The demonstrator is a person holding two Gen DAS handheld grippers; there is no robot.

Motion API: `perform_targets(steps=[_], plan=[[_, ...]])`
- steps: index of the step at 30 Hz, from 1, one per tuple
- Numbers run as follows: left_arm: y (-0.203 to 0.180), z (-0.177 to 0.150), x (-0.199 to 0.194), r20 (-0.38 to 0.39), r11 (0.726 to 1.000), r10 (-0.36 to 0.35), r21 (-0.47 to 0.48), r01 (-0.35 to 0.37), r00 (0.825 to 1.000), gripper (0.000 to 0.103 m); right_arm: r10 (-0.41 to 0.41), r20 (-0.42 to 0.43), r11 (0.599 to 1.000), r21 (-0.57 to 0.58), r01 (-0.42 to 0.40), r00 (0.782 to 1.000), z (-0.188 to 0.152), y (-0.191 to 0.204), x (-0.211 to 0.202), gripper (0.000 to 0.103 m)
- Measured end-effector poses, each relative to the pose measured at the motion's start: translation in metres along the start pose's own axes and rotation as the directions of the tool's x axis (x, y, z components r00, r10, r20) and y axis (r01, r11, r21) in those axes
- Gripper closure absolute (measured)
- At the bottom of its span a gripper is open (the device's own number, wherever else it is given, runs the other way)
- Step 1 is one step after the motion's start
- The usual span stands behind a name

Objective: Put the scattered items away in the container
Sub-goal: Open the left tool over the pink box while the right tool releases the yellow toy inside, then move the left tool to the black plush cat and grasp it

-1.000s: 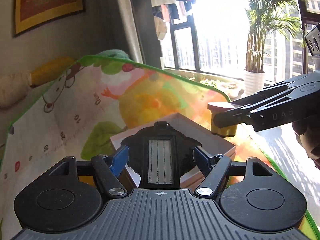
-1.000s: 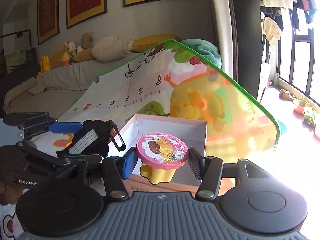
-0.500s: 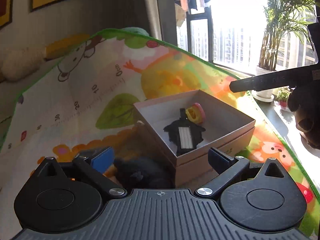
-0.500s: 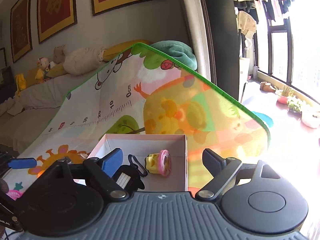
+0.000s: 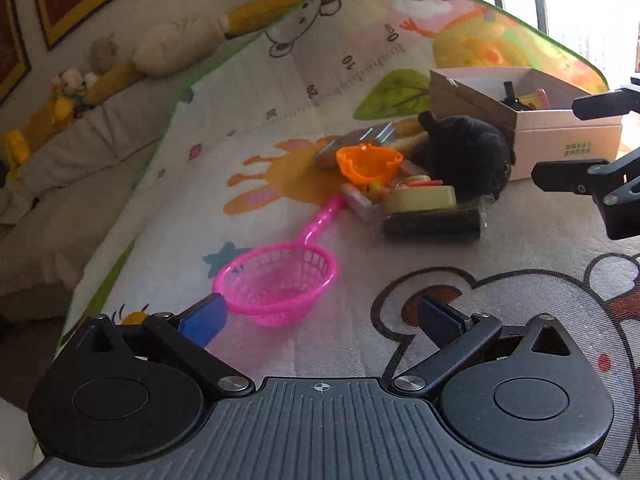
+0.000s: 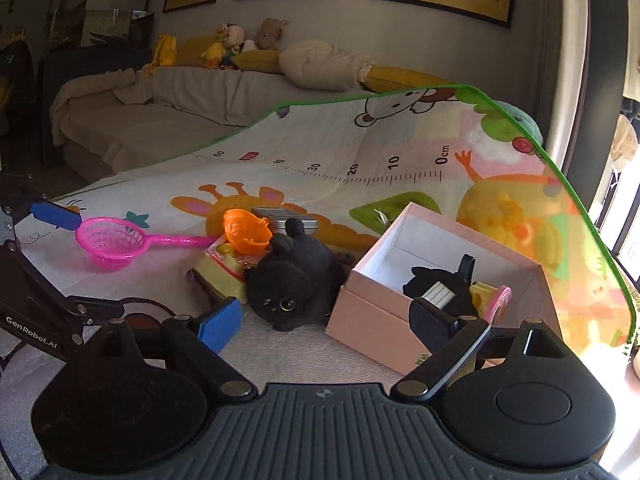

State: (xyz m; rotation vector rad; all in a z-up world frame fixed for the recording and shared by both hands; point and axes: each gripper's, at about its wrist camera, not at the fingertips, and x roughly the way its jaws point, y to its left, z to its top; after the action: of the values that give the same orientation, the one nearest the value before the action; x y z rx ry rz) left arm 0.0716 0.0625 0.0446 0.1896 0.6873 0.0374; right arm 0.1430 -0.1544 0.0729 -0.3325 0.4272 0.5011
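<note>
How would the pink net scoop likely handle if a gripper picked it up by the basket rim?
The pink net scoop looks like thin open-mesh plastic, so probably very light and somewhat flexible at the rim. Its long handle sticks out one side, so it may swing or tilt when lifted.

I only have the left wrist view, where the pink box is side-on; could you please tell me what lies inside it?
Observer: A black luggage tag with a white label lies in the pink box.
Operator: Is anything else in there?
Observer: Yes, a yellow toy with a pink top, tipped on its side, next to the tag.
Operator: I see only the plush cat's back; which way does it face?
Observer: The plush cat faces the right wrist camera, with both eyes showing.
</note>
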Motion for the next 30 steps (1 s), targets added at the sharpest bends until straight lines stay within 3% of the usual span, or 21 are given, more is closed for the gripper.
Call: perform_targets(steps=[2, 6, 10, 14, 17, 21, 26, 28, 30], plan=[[0.010, -0.006, -0.006, 0.007, 0.997, -0.040, -0.071, 0.040, 0.999, 0.000, -0.018, 0.009, 0.999, -0.029, 0.018, 1.000, 0.001, 0.015, 0.008, 0.012], [0.014, -0.013, -0.014, 0.042, 0.986, -0.115, -0.119, 0.119, 0.992, 0.000, -0.075, 0.022, 0.983, -0.167, 0.078, 0.997, 0.008, 0.042, 0.032, 0.036], [0.010, -0.018, -0.015, 0.052, 0.978, -0.152, -0.136, 0.158, 0.987, 0.000, -0.163, 0.022, 0.939, -0.302, 0.162, 0.986, 0.009, 0.060, 0.062, 0.035], [0.005, -0.021, -0.014, 0.039, 0.973, -0.172, -0.148, 0.176, 0.984, 0.000, -0.167, 0.002, 0.924, -0.347, 0.157, 0.986, 0.008, 0.064, 0.079, 0.034], [0.001, -0.022, -0.014, 0.033, 0.973, -0.181, -0.143, 0.183, 0.983, 0.000, -0.151, -0.024, 0.932, -0.337, 0.134, 0.988, 0.011, 0.063, 0.073, 0.046], [-0.006, -0.021, -0.013, 0.023, 0.972, -0.192, -0.134, 0.193, 0.981, 0.000, -0.092, -0.038, 0.964, -0.253, 0.079, 0.995, 0.011, 0.051, 0.040, 0.049], [-0.025, -0.015, -0.009, 0.010, 0.970, -0.220, -0.099, 0.220, 0.975, 0.000, 0.063, -0.082, 0.998, 0.015, -0.062, 0.995, 0.001, 0.003, -0.014, 0.053], [-0.035, -0.012, -0.008, 0.005, 0.970, -0.231, -0.080, 0.231, 0.973, 0.000, 0.109, -0.089, 0.987, 0.128, -0.097, 0.990, -0.008, -0.019, -0.032, 0.083], [-0.045, -0.008, -0.006, 0.002, 0.969, -0.242, -0.059, 0.242, 0.970, 0.000, 0.138, -0.092, 0.965, 0.238, -0.113, 0.986, -0.020, -0.043, -0.050, 0.083]])
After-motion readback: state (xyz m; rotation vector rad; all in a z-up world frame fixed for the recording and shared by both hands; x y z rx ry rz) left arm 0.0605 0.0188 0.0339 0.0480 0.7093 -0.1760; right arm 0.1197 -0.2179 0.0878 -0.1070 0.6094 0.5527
